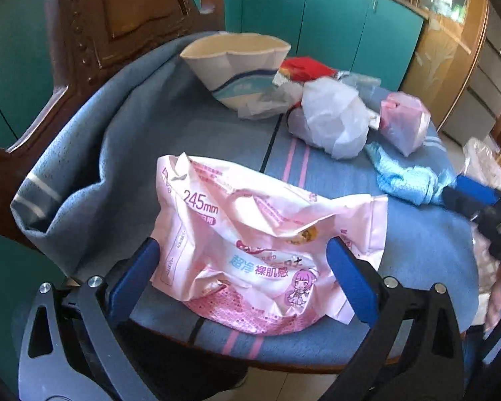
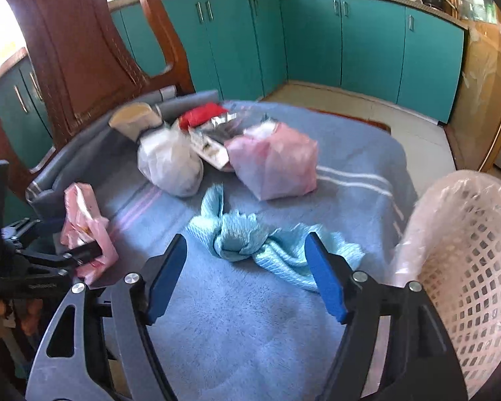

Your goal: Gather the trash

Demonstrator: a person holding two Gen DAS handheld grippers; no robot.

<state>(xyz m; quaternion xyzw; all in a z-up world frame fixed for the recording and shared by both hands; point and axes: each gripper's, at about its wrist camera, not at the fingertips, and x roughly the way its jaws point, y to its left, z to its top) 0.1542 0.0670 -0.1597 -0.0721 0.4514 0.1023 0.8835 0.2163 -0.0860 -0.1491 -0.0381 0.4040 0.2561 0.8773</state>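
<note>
A crumpled pink wrapper (image 1: 250,234) lies on the blue-blanketed chair seat (image 1: 183,133). My left gripper (image 1: 243,267) is open, its blue pads on either side of the wrapper's near part; it also shows in the right wrist view (image 2: 80,254) beside the wrapper (image 2: 83,220). My right gripper (image 2: 247,274) is open and empty, just short of a light blue cloth (image 2: 250,237). It shows in the left wrist view (image 1: 477,200) next to the cloth (image 1: 407,180). A white bag (image 2: 170,163), a pink bag (image 2: 274,160), a red wrapper (image 2: 200,113) and a paper cup (image 2: 133,120) lie further back.
A pink mesh bin (image 2: 467,267) lined with clear plastic stands at the right of the seat. The carved wooden chair back (image 2: 76,50) rises at the left. Teal kitchen cabinets (image 2: 317,40) stand behind, across a tiled floor (image 2: 367,107).
</note>
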